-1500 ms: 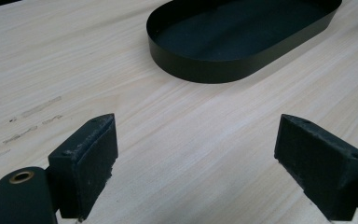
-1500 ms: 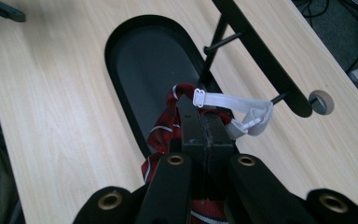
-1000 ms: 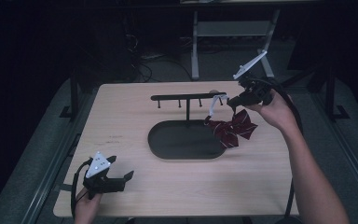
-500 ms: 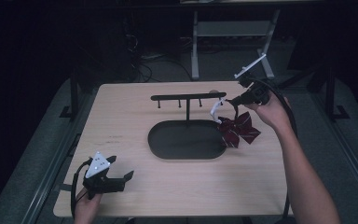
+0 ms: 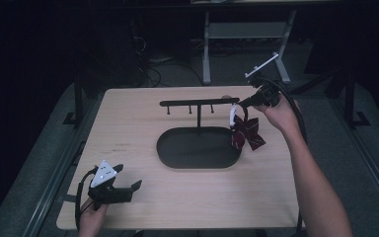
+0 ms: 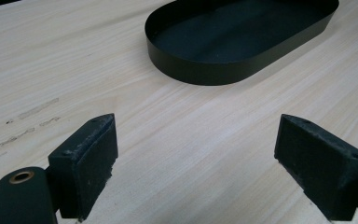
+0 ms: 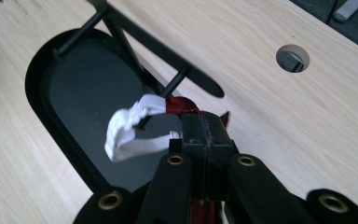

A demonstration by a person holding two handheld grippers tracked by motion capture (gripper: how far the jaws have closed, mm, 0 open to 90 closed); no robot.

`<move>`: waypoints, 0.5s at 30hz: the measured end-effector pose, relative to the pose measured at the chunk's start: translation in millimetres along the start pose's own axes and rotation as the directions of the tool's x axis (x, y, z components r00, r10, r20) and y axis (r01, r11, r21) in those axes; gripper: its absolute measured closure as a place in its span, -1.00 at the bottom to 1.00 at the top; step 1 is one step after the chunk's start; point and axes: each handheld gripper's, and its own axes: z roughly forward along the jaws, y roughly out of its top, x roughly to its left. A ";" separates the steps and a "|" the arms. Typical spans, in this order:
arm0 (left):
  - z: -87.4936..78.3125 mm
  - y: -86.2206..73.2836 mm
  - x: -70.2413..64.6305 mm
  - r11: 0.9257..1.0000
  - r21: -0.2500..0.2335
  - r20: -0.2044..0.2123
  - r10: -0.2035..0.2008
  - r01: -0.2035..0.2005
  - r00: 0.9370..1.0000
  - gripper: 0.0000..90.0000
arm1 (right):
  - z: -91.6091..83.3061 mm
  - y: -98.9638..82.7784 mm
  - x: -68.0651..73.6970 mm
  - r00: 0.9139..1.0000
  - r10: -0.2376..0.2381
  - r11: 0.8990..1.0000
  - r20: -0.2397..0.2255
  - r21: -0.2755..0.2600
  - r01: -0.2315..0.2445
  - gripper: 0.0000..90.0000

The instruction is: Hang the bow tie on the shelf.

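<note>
High view first: the right gripper (image 5: 243,102) is up at the right end of the black hanger rack (image 5: 199,102), its jaws clamped tight on a dark red bow (image 5: 246,135) with a white elastic loop (image 5: 233,116). The bow dangles in the air just beside the right rim of the black oval tray (image 5: 164,153), with the loop close by the bar's end. Right gripper view now: both jaws are pressed together on the bow's red knot (image 7: 179,105), and the white loop (image 7: 133,128) bulges out to the left over the tray, near one of the rack's pegs (image 7: 175,82). Down at the near left corner of the wooden table (image 5: 256,187), the left gripper (image 5: 124,189) rests low with jaws spread wide, nothing between them.
</note>
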 end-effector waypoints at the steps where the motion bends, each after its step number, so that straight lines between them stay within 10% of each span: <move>1: 0.0 0.0 0.0 1.000 -0.001 0.000 -0.001 0.001 1.000 -0.71 | 1.0 1.3 -0.2 1.000 0.007 1.000 0.003 -0.001 -0.007 0.99; 15: 2.9 2.5 -0.3 1.000 0.007 0.009 0.009 -0.009 1.000 -0.71 | 14.5 1.8 -0.5 1.000 0.028 0.999 0.010 0.021 -0.028 0.85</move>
